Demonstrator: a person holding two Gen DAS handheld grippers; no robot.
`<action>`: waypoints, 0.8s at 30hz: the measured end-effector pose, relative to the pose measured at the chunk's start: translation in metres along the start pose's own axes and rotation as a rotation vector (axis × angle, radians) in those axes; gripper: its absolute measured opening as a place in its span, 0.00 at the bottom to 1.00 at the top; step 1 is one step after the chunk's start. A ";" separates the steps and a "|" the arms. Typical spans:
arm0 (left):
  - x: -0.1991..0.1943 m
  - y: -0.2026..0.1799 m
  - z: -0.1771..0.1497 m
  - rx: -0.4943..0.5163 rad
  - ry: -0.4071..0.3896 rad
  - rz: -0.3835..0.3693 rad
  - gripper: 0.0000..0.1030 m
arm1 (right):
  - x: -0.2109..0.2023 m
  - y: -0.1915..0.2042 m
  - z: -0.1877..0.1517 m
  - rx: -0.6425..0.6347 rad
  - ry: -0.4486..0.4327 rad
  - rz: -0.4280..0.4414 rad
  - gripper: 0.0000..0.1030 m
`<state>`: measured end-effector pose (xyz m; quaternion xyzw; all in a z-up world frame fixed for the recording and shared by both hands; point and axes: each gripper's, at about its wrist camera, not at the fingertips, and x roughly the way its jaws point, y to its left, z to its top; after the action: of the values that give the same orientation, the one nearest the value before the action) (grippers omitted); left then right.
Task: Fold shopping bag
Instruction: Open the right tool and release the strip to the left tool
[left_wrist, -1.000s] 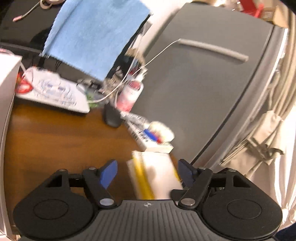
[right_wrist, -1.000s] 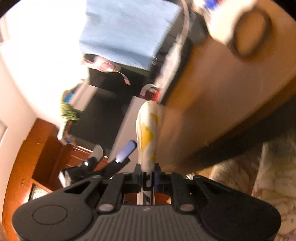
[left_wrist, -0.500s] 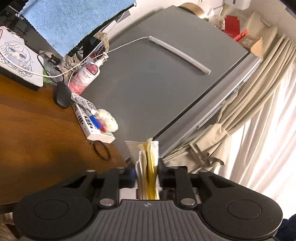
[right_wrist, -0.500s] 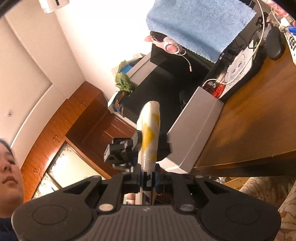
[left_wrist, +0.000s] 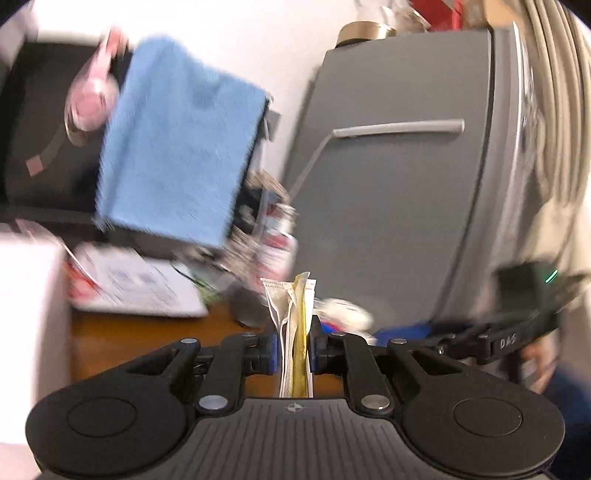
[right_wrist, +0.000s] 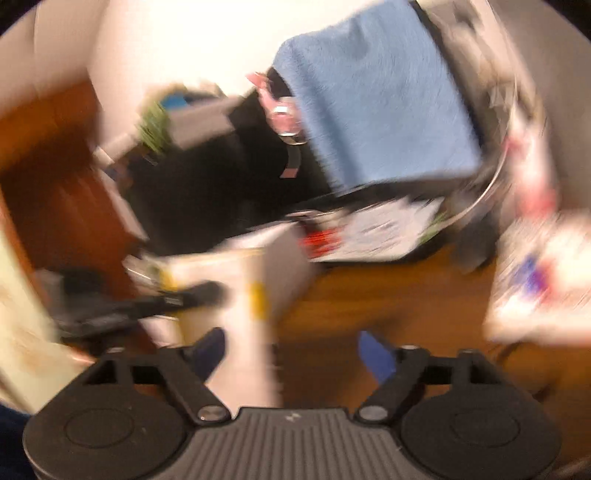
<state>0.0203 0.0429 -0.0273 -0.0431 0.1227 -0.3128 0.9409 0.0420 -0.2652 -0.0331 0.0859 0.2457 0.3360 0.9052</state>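
The folded white and yellow shopping bag (left_wrist: 295, 325) stands edge-on between the blue pads of my left gripper (left_wrist: 293, 349), which is shut on it above the wooden desk (left_wrist: 140, 339). In the right wrist view the same bag (right_wrist: 245, 325) appears as a blurred white band with a yellow patch, lying inside the left half of my right gripper (right_wrist: 291, 350). That gripper is open, its blue pads wide apart and off the bag. My right gripper's black body (left_wrist: 517, 332) shows at the right of the left wrist view.
A blue cloth (left_wrist: 177, 147) hangs over a dark monitor at the back. A grey refrigerator (left_wrist: 399, 184) stands to the right. A white box (left_wrist: 26, 302), papers (left_wrist: 136, 284), a pump bottle (left_wrist: 280, 240) and a mouse crowd the desk's rear.
My left gripper shut on the folded bag about half a second ago and still holds it. My right gripper has let go and opened. Both views swung fast and are blurred.
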 end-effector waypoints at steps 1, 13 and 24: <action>0.001 -0.004 0.000 0.034 -0.005 0.024 0.13 | 0.002 0.010 0.006 -0.068 0.004 -0.098 0.87; 0.001 -0.035 -0.025 0.386 -0.078 0.236 0.14 | 0.027 0.072 0.015 -0.559 0.046 -0.379 1.00; 0.028 -0.072 -0.071 0.931 -0.170 0.529 0.14 | 0.037 0.009 0.082 0.418 0.117 0.037 0.75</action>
<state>-0.0176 -0.0315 -0.0903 0.3854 -0.0988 -0.0818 0.9138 0.1023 -0.2332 0.0262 0.2566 0.3605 0.2985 0.8456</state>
